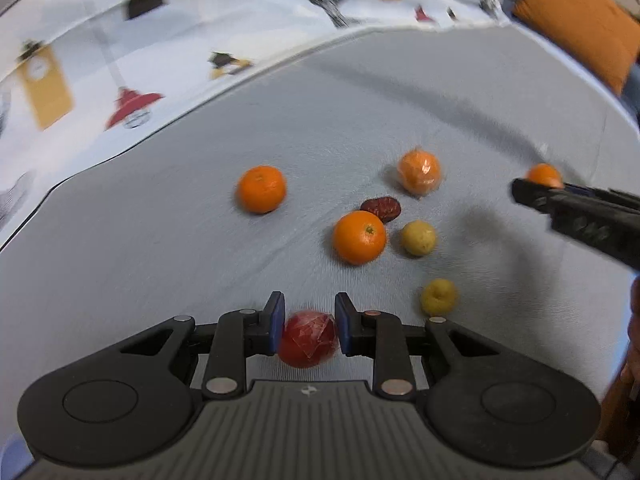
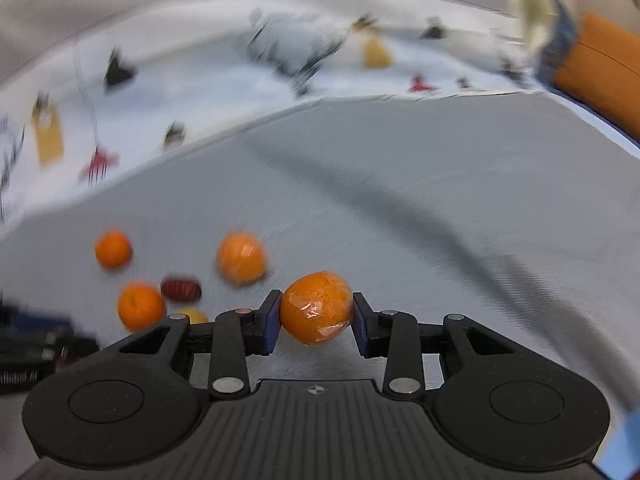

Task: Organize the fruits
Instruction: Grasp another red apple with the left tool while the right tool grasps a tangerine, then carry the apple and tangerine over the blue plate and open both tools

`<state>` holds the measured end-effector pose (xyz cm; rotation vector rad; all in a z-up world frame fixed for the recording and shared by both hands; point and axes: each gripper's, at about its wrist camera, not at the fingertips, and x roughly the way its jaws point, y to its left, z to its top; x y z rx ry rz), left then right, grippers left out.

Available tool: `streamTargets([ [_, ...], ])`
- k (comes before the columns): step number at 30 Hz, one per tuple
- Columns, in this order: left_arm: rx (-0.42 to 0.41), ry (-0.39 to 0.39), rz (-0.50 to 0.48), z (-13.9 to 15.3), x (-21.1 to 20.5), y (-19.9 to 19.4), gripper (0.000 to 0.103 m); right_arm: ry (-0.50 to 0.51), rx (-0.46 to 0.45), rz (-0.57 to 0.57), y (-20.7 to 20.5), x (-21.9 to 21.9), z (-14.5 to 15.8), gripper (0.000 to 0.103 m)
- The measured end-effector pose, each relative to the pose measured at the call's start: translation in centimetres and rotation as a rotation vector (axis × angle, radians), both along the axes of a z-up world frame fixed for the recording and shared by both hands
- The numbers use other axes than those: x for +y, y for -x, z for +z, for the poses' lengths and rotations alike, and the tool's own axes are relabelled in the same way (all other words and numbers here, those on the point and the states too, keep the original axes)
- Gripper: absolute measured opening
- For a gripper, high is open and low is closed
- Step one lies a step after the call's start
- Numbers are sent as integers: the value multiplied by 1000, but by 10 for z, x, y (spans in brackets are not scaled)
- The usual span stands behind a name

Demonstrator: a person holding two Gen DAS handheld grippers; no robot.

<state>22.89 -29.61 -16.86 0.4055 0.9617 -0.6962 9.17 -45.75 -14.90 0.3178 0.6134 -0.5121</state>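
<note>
On a grey cloth (image 1: 140,248) lie loose fruits. My left gripper (image 1: 309,308) is shut on a red fruit in clear wrap (image 1: 307,338), low over the cloth. Beyond it lie a bare orange (image 1: 262,189), another orange (image 1: 359,237), a wrapped orange (image 1: 419,171), a dark red date (image 1: 381,209) and two small yellow fruits (image 1: 418,237) (image 1: 438,297). My right gripper (image 2: 317,312) is shut on a wrapped orange (image 2: 314,300), held above the cloth; in the left wrist view that gripper (image 1: 560,196) reaches in from the right with the orange (image 1: 543,174) at its tip.
A white sheet with printed lamps (image 1: 120,60) borders the grey cloth at the back and left. An orange cushion (image 1: 580,28) lies at the far right corner. The right half of the cloth (image 2: 440,200) carries only a long shadow.
</note>
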Motion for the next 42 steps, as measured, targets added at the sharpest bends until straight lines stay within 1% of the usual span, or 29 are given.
streamTargets([
  [3, -15, 28, 36, 34, 24, 22, 30, -13, -85, -4, 34, 9, 33, 38],
  [7, -24, 51, 77, 78, 61, 58, 30, -22, -159, 64, 80, 45, 73, 38],
  [10, -23, 50, 121, 102, 93, 86, 30, -35, -174, 159, 114, 83, 95, 38],
  [13, -61, 40, 146, 124, 125, 115, 30, -46, -181, 240, 146, 121, 110, 38],
  [15, -79, 34, 163, 137, 149, 135, 30, -56, -183, 279, 164, 145, 117, 38],
  [17, -73, 28, 189, 147, 171, 153, 30, -68, -184, 305, 179, 165, 124, 38],
  [20, -64, 38, 232, 156, 204, 180, 30, -96, -186, 345, 198, 197, 130, 38],
  [22, -64, 39, 252, 160, 222, 195, 30, -97, -185, 384, 207, 217, 133, 38],
  [28, -86, 49, 298, 166, 268, 235, 30, -28, -200, 479, 228, 269, 145, 38],
  [33, -94, 71, 332, 171, 295, 255, 30, 5, -213, 521, 235, 291, 153, 38],
  [42, -109, 103, 382, 178, 320, 272, 30, 36, -219, 566, 241, 314, 157, 38],
])
